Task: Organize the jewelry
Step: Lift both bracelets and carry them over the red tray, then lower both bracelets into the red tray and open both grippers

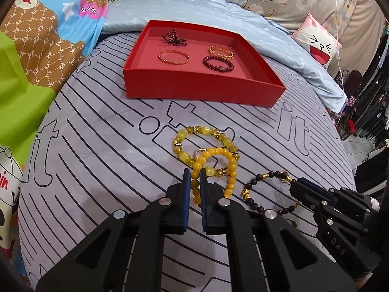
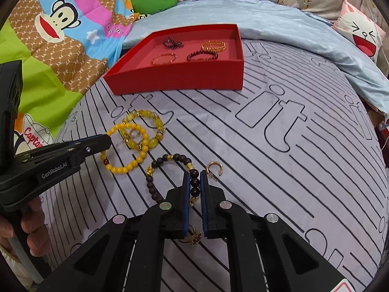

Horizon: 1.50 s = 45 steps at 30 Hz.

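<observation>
left gripper: "GenRobot.AI" | right gripper: "DAS" | quilt: "Captai"

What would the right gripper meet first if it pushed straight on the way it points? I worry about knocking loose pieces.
The right gripper, shut on the dark bead bracelet, points down at the striped sheet; it would likely press into that first, just beside the gold hoop earring.

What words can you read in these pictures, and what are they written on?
"GenRobot.AI": on the side of the left gripper.
"DAS": on the body of the right gripper; the rest is cut off.
"Captai": red letters on the cartoon blanket, cut off by the gripper.
"it": big outlined letters on the striped sheet.
"PF": tiny repeated letters on the blanket's brown patch.
Pink script on the blanket: too blurred to read.
</observation>
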Each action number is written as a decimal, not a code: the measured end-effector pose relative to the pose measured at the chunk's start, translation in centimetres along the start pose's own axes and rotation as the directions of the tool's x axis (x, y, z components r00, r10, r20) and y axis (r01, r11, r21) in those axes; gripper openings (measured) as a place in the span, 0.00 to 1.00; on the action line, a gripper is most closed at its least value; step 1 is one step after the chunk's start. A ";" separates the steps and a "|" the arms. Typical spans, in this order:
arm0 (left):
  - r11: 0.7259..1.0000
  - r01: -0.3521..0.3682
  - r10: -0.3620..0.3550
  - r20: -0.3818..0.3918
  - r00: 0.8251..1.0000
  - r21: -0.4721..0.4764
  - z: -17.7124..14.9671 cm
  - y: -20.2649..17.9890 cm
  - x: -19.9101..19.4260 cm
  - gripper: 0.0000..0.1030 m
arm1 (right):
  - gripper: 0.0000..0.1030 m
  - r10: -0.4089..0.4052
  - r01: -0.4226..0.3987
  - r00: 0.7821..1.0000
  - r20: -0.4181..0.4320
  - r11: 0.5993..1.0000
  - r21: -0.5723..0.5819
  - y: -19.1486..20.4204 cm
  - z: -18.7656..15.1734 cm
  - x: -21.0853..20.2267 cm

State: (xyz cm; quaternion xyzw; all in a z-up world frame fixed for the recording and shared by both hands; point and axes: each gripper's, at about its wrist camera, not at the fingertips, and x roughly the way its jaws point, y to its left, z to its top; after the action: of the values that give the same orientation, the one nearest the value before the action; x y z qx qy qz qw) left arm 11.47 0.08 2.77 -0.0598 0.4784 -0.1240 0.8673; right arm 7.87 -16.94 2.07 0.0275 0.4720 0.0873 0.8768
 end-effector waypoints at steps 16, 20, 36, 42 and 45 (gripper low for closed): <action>0.997 0.049 -0.052 0.056 0.997 0.064 3.1 -2.4 -3.6 0.07 | 0.08 0.019 -0.019 0.993 0.114 1.000 -0.007 0.0 4.2 -3.5; 0.995 0.058 -0.065 0.090 0.994 0.081 5.1 -2.7 -4.3 0.07 | 0.08 0.030 -0.028 0.988 0.151 0.999 -0.016 -0.1 6.5 -4.0; 0.993 0.099 -0.108 0.158 0.981 0.064 14.9 -1.9 0.2 0.07 | 0.08 0.085 -0.073 0.972 0.218 0.995 -0.062 1.7 17.3 0.8; 0.997 0.071 -0.070 0.078 0.995 -0.016 14.8 1.2 5.4 0.07 | 0.08 0.123 -0.124 0.985 0.124 0.992 0.005 0.4 17.5 6.0; 1.000 0.006 -0.005 0.055 0.998 -0.010 14.4 2.3 7.0 0.07 | 0.08 0.096 -0.098 0.992 0.086 0.995 0.016 -0.2 17.1 8.0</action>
State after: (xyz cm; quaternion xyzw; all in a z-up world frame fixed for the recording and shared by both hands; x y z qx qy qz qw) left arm 27.58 0.20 4.27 -0.0687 0.4549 -0.1224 0.8794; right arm 26.41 -15.16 4.92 0.0627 0.4330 0.1239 0.8906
